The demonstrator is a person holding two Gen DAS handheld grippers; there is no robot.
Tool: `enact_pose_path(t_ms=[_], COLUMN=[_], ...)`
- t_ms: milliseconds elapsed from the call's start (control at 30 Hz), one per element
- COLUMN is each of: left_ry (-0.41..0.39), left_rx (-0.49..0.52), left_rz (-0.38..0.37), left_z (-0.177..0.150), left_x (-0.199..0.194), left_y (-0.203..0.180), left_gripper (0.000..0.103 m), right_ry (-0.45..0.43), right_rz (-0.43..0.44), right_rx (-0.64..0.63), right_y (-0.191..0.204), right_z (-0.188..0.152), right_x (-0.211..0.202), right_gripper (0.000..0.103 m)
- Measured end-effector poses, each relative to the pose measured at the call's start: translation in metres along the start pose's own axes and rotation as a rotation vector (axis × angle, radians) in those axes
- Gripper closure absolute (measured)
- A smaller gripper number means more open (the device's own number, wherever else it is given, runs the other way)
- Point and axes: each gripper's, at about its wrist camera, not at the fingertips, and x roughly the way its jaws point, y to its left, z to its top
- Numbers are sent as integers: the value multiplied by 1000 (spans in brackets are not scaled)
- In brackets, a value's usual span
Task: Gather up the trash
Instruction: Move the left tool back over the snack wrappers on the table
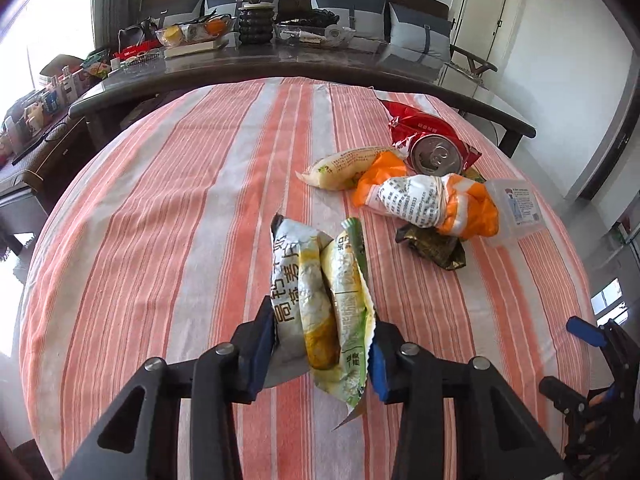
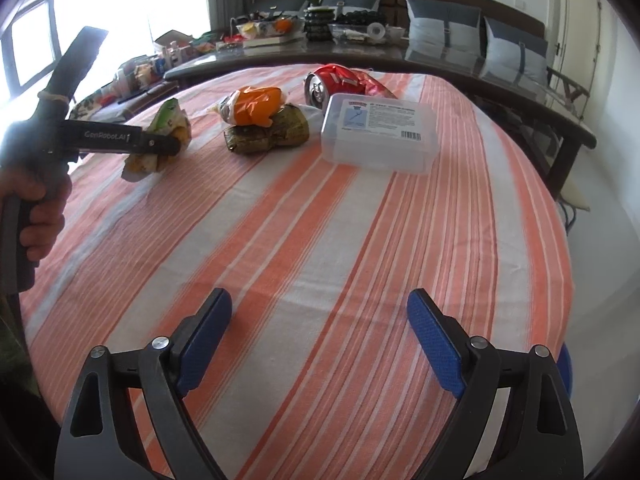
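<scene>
My left gripper (image 1: 322, 354) is shut on a crumpled green, yellow and white snack wrapper (image 1: 320, 300), its blue pads pressing both sides just above the striped cloth. The right wrist view shows the same wrapper (image 2: 168, 136) in that gripper at far left. Further back lie an orange-and-white bag (image 1: 432, 200), a pale yellow packet (image 1: 344, 168), a dark green-gold wrapper (image 2: 266, 134), a red can (image 2: 320, 86) on a red wrapper (image 1: 416, 124), and a clear plastic box (image 2: 378, 132). My right gripper (image 2: 320, 304) stands open over bare cloth, holding nothing.
The orange-and-white striped tablecloth (image 2: 360, 240) covers a round table. Behind it stands a dark table (image 1: 280, 64) crowded with a potted plant (image 1: 254, 8), a fruit bowl and small items. A sofa with grey cushions lines the back wall. A person's hand (image 2: 36, 216) grips the left handle.
</scene>
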Motion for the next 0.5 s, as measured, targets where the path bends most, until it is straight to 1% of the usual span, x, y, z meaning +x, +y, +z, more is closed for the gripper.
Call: enact_pose_path(t_ms=[33,67,100,133,267,367,500], left_ry=[-1,-3,-7,-6,-14,-20,-19], left_rx=[7,15,24,29,58,73,74], left_rz=[0,6,10,16,56,66,67], left_z=[-4,-8,-10,-12,-14,-15,-15], left_x=[-1,-1,0,2,7,9,10], left_y=[-1,-1,-2,-2,-3,-3,-1], left_gripper=[56,47,43,37,35,31,30], right_ry=[-2,-4,-6,-8,-16,-13,-3], right_rz=[0,1,1,3,2,6,18], right_rx=[12,23,33,41,38,28,26], right_y=[-3,-7,-10,-12,-17,-24,-44], right_z=[0,1,1,1,5,12,32], right_x=[-1,-1,-1,-2,0,2,9], right_gripper=[13,13,13,13,13,13,13])
